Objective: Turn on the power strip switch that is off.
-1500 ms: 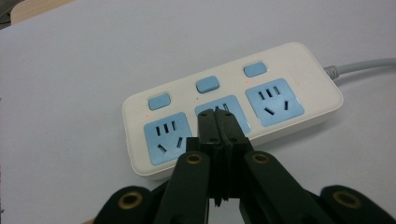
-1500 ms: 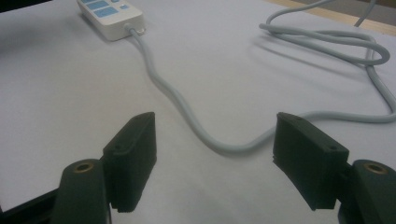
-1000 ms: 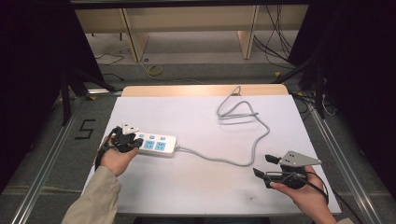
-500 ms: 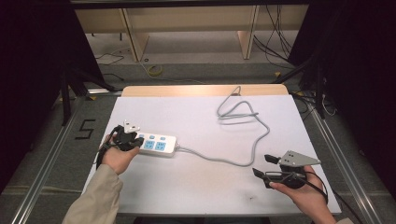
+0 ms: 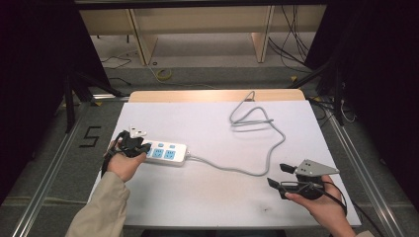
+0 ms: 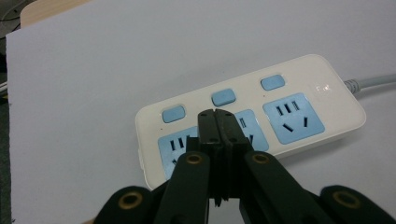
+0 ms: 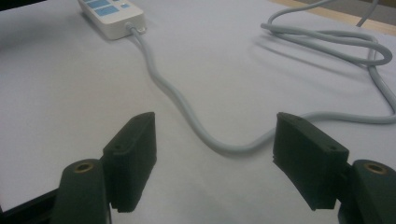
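A white sheet-covered table (image 5: 217, 197) with a bare wooden strip along its far edge stands on a grey floor, with metal rails running along both sides. A black "5" mark (image 5: 90, 137) sits on the floor at about 9 o'clock from the table's centre. Beyond the far edge, at 12 o'clock, pale wooden shelf legs and loose cables lie on the floor; dark curtains close in on either side.

The cream plastic power strip with three pale-blue sockets and three blue buttons (image 5: 165, 152) lies at about 9 o'clock on the table, near its left edge. Its grey round cable (image 5: 267, 158) runs toward 4 o'clock, curves back up and ends in loose loops near 1 o'clock.

The high view shows both hands: the left gripper (image 5: 132, 144) at the strip's left end, and the right gripper (image 5: 282, 176), topped by a grey three-cornered plate, at about 5 o'clock, well apart from the strip.

The left gripper view adds what the high view cannot resolve: the left gripper's jaws are pressed together with nothing between them, their tips over the strip's middle socket; whether they touch it cannot be told. The right gripper view shows its jaws spread wide, empty, low over the sheet, with the cable's bend lying between and beyond them.
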`<action>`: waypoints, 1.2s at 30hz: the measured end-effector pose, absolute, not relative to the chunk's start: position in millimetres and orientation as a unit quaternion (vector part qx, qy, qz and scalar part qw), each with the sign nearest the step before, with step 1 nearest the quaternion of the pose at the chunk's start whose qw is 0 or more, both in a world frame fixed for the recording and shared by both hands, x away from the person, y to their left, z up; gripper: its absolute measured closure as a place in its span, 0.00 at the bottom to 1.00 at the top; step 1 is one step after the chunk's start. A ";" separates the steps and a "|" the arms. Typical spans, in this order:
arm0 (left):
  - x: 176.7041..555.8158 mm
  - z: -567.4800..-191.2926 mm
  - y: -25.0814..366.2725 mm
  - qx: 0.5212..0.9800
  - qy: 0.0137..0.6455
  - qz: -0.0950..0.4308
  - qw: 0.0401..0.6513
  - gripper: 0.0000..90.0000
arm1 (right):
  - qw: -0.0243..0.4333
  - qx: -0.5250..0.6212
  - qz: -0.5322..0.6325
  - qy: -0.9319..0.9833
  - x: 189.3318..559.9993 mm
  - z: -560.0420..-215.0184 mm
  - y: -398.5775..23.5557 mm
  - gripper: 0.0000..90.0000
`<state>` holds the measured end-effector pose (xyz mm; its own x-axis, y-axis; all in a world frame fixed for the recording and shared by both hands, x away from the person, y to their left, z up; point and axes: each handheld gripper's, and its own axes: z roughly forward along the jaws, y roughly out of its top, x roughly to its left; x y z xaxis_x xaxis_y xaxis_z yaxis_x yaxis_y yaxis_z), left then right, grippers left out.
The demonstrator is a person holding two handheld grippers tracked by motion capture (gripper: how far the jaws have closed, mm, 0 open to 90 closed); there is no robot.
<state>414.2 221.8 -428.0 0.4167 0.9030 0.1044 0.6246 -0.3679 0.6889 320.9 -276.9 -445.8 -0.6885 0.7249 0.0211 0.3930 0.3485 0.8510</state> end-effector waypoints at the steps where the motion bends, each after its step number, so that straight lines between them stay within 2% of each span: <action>1: 414.6 -428.0 221.7 0.789 0.485 0.242 0.290 1.00 | 0.184 0.349 0.451 0.800 320.9 -445.8 -276.9 0.34; 36: 426.0 -427.9 219.9 0.791 0.487 0.246 0.279 1.00 | 0.182 0.350 0.450 0.801 321.1 -446.2 -277.1 0.34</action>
